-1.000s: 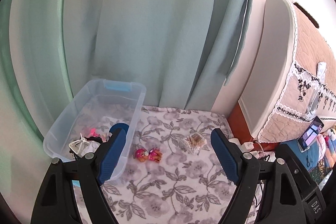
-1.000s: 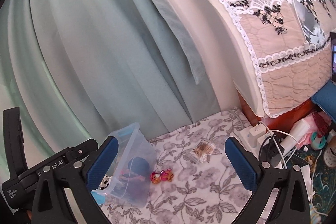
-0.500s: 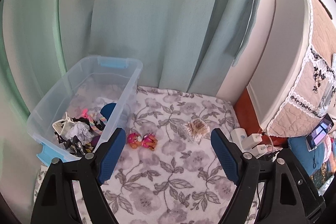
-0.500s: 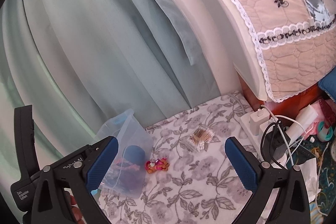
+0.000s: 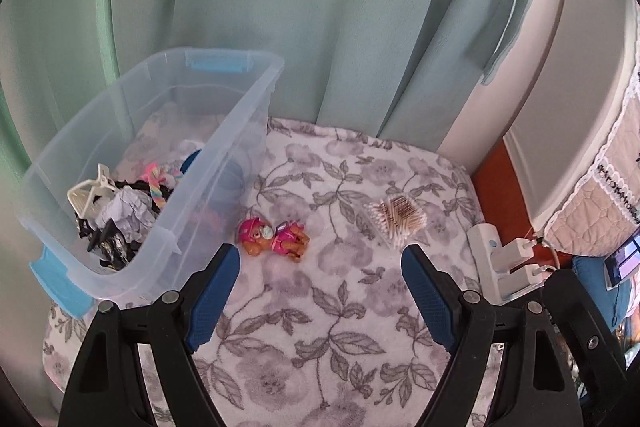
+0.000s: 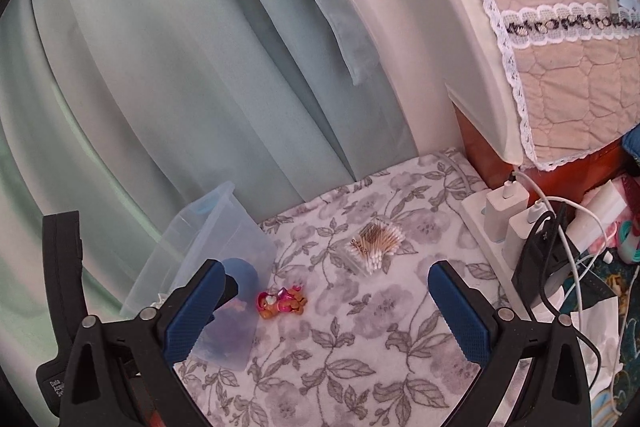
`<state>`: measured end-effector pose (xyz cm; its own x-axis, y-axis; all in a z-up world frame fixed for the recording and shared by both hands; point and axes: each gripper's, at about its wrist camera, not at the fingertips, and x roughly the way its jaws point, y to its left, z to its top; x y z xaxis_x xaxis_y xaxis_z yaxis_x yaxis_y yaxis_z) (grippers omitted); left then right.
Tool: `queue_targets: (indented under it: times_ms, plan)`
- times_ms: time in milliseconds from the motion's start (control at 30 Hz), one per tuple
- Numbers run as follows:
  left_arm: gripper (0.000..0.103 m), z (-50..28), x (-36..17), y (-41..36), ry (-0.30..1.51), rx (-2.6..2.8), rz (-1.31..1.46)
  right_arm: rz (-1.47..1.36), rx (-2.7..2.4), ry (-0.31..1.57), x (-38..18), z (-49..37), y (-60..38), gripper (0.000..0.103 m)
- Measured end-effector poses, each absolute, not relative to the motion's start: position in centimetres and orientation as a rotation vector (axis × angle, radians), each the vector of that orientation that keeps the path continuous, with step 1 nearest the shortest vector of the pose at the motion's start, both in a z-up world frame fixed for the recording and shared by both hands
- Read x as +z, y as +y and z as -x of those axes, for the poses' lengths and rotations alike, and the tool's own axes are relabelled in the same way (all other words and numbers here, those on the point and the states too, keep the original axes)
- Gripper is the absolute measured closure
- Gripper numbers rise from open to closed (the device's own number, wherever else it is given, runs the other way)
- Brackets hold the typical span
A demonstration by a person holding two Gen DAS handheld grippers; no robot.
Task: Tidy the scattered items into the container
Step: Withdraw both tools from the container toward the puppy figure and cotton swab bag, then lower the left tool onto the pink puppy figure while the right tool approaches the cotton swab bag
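Note:
A clear plastic bin (image 5: pixel 224 163) (image 6: pixel 224 227) with blue latches stands at the left on the floral blanket (image 5: pixel 320 327), holding a white clip, crumpled paper, a coloured cord and dark bits. A pink and orange toy figure (image 5: pixel 274 239) (image 6: pixel 282 303) lies just right of the bin. A clear box of cotton swabs (image 5: pixel 396 219) (image 6: pixel 374 247) lies further right. My left gripper (image 5: pixel 320 267) is open above the blanket, the toy just beyond its left finger. My right gripper (image 6: pixel 326 287) is open too, with nothing between its fingers, the swabs ahead of it.
Green curtains (image 5: pixel 320 27) hang behind the blanket. A white power strip (image 5: pixel 500 259) (image 6: pixel 496 227) with chargers and cables lies along the right edge. A quilted, lace-trimmed cover (image 6: pixel 560 47) drapes furniture at the right. Part of the left tool (image 6: pixel 60 287) shows at the right wrist view's left.
Both grippers have come down and tilted toward the blanket; bin, toy and swabs now look larger and nearer. Both stayed open. No item has moved.

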<state>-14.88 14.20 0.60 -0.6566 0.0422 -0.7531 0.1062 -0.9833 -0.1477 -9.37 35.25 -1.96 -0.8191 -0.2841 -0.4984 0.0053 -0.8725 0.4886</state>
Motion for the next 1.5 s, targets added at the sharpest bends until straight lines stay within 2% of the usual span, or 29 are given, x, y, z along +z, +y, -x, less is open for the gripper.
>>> queue_targets:
  times_ms: [467,567,733,1500]
  plan:
    - [0.019,17.9,-5.0,13.7,0.339,-2.712,-1.381,-0.972,-2.713,-0.637,-5.6,13.9,33.8,0.005]
    - [0.019,18.6,-6.1,13.6,0.366,-2.685,-1.389,-1.006,-2.707,-0.625,-6.6,14.8,33.8,0.01]
    - [0.019,20.1,-7.9,13.4,0.397,-2.649,-1.402,-1.066,-2.698,-0.627,-8.5,16.2,34.0,0.012]
    - [0.02,24.7,-13.2,12.0,0.506,-2.543,-1.383,-1.214,-2.635,-0.589,-14.7,23.3,32.8,0.017]
